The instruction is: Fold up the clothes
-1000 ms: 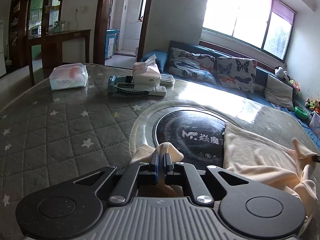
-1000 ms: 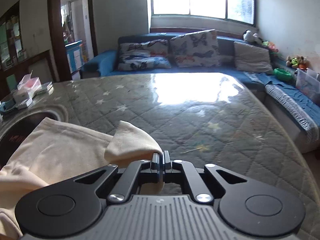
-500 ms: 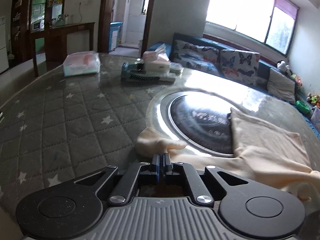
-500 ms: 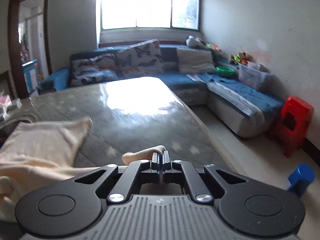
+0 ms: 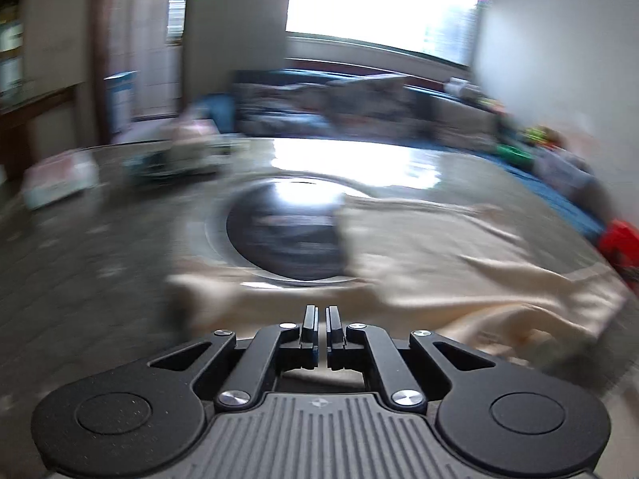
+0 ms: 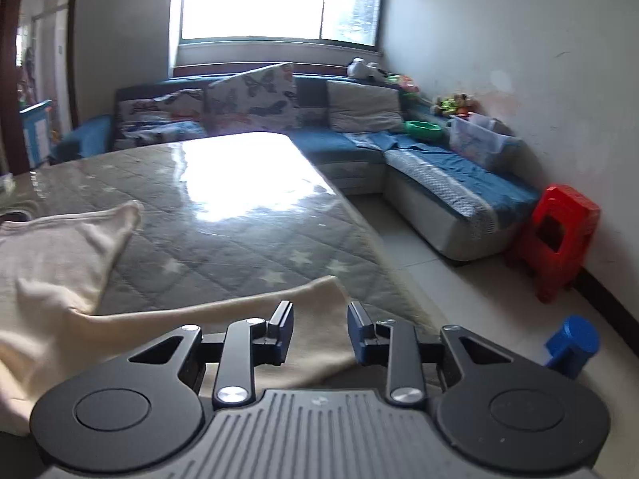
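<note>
On the quilted grey tabletop a cream garment lies spread out, part of it draped over the dark round plate set into the middle. It looks laid flat this way so that its edges can be drawn straight before any fold is made.

Seen from the right wrist, the right hand-held gripper hangs over a long strip of the cream cloth, probably a sleeve or hem, that runs toward the near right corner of the tabletop. Its jaws are opening: they stand clearly apart, the cloth lies beneath and between them, and neither pad presses on it. My reading is that this end has been stretched out to the side and is being let go so it stays flat.

The left wrist view is heavily blurred. The left hand-held gripper has its jaws all but together, with only a thin slit between them. The cloth's near edge lies just beyond and under the fingertips, but whether any fabric is pinched there I cannot tell through the blur. A tissue pack and other small things sit far off at the back left of the tabletop, well apart from the garment.
</note>
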`<action>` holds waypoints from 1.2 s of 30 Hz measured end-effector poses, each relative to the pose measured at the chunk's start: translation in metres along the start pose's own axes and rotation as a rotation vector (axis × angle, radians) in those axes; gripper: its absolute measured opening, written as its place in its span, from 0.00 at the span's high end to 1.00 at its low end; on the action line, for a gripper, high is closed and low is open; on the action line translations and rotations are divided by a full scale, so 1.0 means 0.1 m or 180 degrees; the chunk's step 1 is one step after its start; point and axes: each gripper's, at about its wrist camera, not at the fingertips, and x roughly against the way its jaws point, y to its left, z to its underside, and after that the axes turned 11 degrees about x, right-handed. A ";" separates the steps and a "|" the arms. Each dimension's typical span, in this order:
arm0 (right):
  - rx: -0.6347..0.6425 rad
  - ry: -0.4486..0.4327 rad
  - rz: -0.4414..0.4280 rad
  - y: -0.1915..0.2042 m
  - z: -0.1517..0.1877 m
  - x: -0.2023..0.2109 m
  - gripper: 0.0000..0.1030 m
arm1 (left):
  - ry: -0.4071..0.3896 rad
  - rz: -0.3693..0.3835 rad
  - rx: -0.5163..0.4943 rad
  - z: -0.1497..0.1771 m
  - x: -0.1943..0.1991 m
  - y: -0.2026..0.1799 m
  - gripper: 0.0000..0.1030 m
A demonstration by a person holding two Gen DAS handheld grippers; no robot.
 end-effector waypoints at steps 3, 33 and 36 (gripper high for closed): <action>0.0227 -0.0085 -0.0281 0.20 -0.07 0.06 0.71 | 0.0127 0.0365 -0.0286 0.08 -0.09 -0.35 0.94; 0.1891 -0.0430 -0.2354 1.69 -0.01 0.80 0.96 | 0.0216 0.1032 -0.0743 0.34 -0.10 -0.69 0.93; 0.1967 -0.0293 -0.2513 1.61 0.07 0.91 0.96 | 0.0365 0.1025 -0.0830 0.43 -0.08 -0.64 0.93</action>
